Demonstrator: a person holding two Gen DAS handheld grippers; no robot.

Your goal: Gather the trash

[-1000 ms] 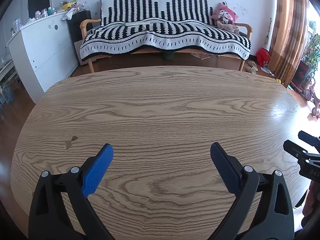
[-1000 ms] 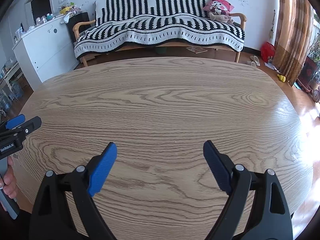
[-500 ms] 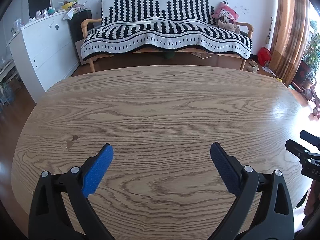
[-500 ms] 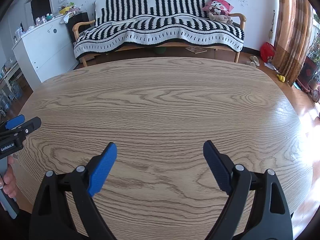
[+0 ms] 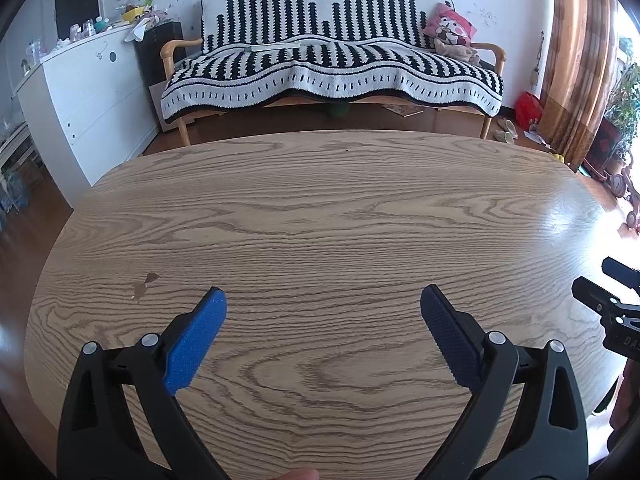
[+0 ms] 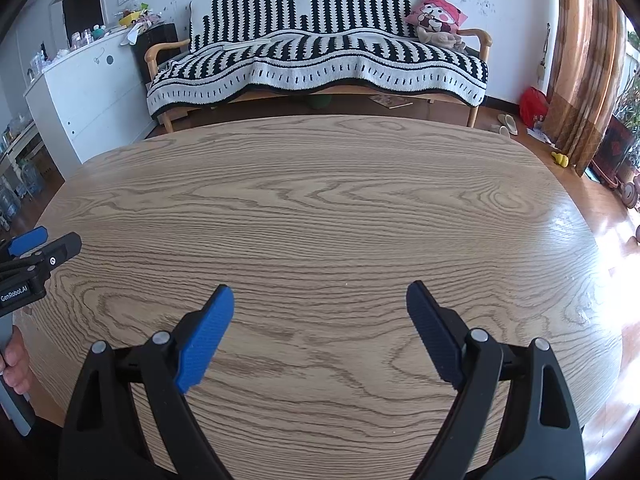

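Both pairs of jaws stand wide apart with nothing between them. On the left gripper (image 5: 323,300), the blue textured pads (image 5: 196,344) angle down over the bare top of the oval oak-grain wooden table (image 5: 320,208); the right gripper (image 6: 320,298) hangs over the same tabletop in the same spread pose, its blue pads (image 6: 206,338) well clear of the wood. Each gripper shows at the edge of the other's view, the two side by side above the near rim of the table. A person's hand (image 6: 14,364) grips the grey handle of the left gripper at the left border of the right wrist view.

No piece of trash can be seen on the table in either view. A small dark chip (image 5: 144,283) marks the wood just ahead and left of the left gripper.

Beyond the table stands a wooden-armed sofa under a black-and-white striped knitted throw (image 5: 332,64), with a pink cartoon cushion (image 5: 450,30) at its right end. A white cabinet (image 5: 84,96) topped with clutter stands at the left, brown patterned curtains (image 5: 576,60) hang at the right, and a red bag (image 5: 528,106) sits on the floor beside them.
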